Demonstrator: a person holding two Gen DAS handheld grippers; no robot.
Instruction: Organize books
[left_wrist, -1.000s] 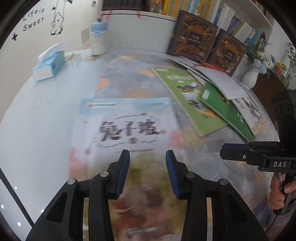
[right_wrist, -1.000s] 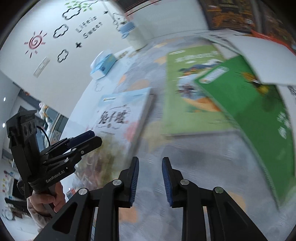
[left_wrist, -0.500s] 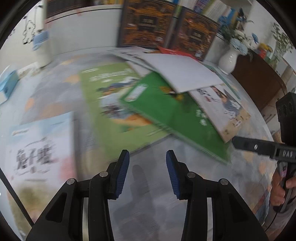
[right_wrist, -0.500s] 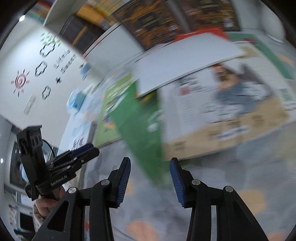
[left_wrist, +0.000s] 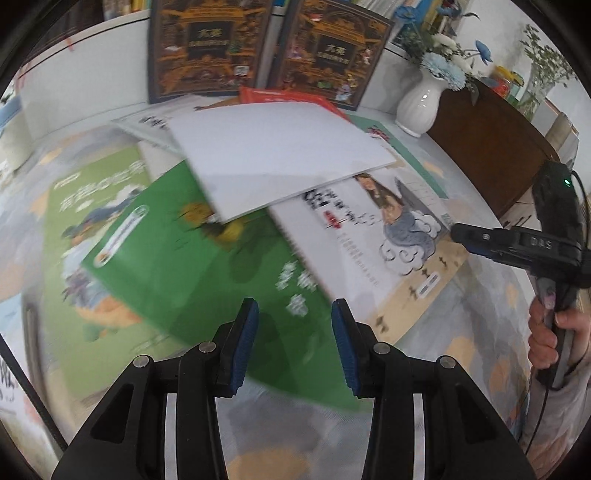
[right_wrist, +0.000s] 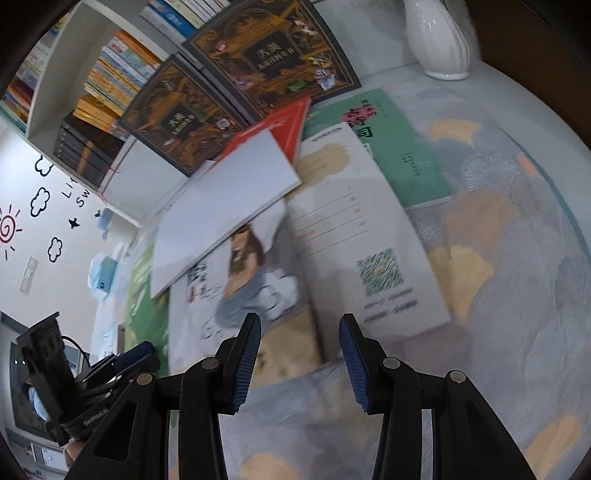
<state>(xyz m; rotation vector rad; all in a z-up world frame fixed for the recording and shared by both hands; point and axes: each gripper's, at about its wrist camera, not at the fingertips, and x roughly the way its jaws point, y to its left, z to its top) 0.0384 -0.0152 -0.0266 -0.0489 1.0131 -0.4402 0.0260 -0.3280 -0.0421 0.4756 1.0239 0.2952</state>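
A loose pile of books lies on the patterned table. A dark green book (left_wrist: 207, 266) overlaps a light green one (left_wrist: 85, 206). On them rest a blank white book (left_wrist: 280, 155) and a white book with a drawn figure (left_wrist: 373, 236). My left gripper (left_wrist: 291, 314) hovers open over the dark green book's near corner, nothing between its pads. My right gripper (right_wrist: 301, 325) hangs open above the figure book (right_wrist: 243, 280), beside the QR-code cover (right_wrist: 369, 251). From the left wrist, the right gripper (left_wrist: 480, 240) shows side-on by that book's edge, a hand below it.
Two dark ornate books (left_wrist: 207, 44) (left_wrist: 332, 51) lean on the back wall, with a red book (left_wrist: 288, 98) and a teal one (right_wrist: 391, 147) below them. A white vase (left_wrist: 421, 103) and a dark cabinet (left_wrist: 491, 147) stand right. A bookshelf (right_wrist: 110, 74) is behind.
Both grippers have swept right across the table, from the pale blue book to the pile of green and white books. The right jaws have widened; the left ones keep the same gap.
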